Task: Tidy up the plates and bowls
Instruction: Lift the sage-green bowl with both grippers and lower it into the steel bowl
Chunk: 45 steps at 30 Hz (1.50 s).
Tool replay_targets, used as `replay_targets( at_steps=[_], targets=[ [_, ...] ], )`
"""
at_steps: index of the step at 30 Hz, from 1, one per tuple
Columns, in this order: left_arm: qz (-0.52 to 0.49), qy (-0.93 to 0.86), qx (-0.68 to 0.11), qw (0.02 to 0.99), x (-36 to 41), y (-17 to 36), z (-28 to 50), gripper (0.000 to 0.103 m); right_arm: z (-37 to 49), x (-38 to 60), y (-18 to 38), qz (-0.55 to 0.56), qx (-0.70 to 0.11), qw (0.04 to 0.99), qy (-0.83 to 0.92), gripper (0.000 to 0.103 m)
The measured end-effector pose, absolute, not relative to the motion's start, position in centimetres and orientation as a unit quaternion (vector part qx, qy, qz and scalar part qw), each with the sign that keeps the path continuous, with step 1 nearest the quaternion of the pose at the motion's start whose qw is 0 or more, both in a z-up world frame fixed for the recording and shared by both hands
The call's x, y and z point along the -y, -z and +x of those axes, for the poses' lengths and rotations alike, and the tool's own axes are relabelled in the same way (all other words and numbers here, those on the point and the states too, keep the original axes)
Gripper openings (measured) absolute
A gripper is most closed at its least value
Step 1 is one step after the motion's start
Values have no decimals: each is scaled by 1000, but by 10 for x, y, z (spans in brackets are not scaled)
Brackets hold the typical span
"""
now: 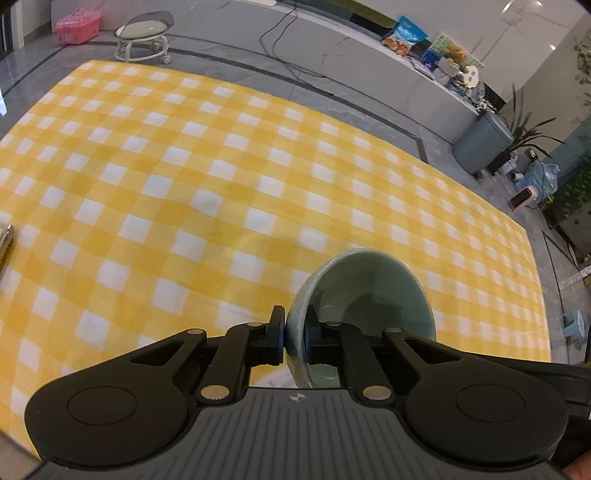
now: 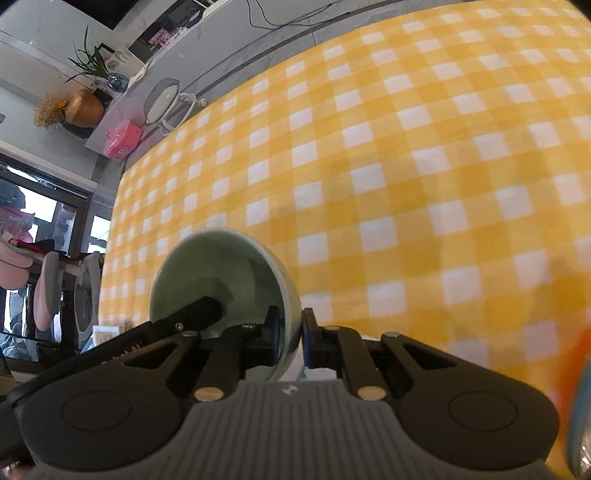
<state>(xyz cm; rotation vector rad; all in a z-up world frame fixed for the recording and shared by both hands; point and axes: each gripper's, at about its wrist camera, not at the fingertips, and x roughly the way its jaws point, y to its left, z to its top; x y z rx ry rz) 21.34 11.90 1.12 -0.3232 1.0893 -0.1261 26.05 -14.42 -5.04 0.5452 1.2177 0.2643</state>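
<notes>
Both of my grippers, left (image 1: pixel 294 334) and right (image 2: pixel 291 332), pinch opposite rims of one pale green glazed ceramic bowl (image 1: pixel 364 291) above the yellow checked cloth (image 1: pixel 184 166), so uneven pulling could twist it loose.

Little lettering can be read. In the right wrist view, raised letters run along the black arm of the other gripper (image 2: pixel 122 360) at the lower left; they look like "Robot AI", though the first part is partly hidden and uncertain. The snack bags (image 1: pixel 406 35) on the far counter in the left wrist view carry print too blurred to read.
</notes>
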Motion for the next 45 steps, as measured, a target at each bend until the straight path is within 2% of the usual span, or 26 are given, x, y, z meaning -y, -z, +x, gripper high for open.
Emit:
replay_targets(
  at_steps=[8,17,30,45],
  targets=[
    [-156,84,-512,841,-81,-47,174,10,212,191,4,245,-543,793,-129,10],
    [-143,134,-518,833,-22,-58,145,9,160,262,-21,248,-515,813,-111,10],
    [-70,181,-558,807,66,-36,130,10,127,345,-3,244,-524,813,-66,7],
    [18,184,-603,776,112,-12,148,7,140,367,34,210,-553,806,-31,6]
  ],
)
